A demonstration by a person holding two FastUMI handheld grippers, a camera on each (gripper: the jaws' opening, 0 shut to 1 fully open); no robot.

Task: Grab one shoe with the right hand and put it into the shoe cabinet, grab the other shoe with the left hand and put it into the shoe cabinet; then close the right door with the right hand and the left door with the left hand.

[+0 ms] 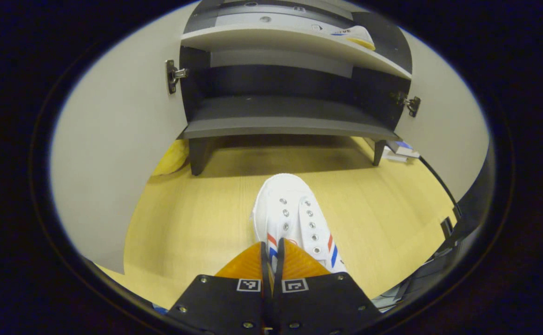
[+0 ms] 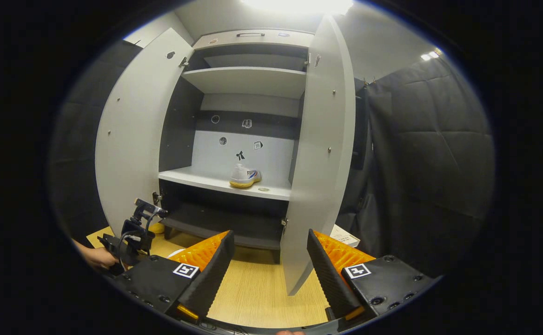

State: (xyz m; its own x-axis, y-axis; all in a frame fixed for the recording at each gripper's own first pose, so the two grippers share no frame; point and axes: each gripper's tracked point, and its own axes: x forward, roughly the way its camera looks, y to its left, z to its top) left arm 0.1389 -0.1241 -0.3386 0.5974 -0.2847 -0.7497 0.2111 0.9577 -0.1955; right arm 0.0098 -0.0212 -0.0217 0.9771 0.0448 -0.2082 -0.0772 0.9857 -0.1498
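Left gripper [image 1: 272, 253] clamps a shoe [image 1: 294, 218] at lower centre, floor [image 1: 192, 209] ahead; right gripper [image 2: 268, 260] wide, cabinet [image 2: 248, 121] shelf holding second shoe [image 2: 245, 177].

Left claw [image 1: 271, 251] is pinched nearly closed and low; right claw [image 2: 268, 260] gapes wide, level.

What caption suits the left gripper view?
Left tool shut on a white shoe on the floor before the open cabinet.

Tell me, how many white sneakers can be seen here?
2. One white canvas sneaker with red and blue stripes lies on the wooden floor, pinched by the left gripper. The other white sneaker sits on the cabinet's pale middle shelf. None seems hidden.
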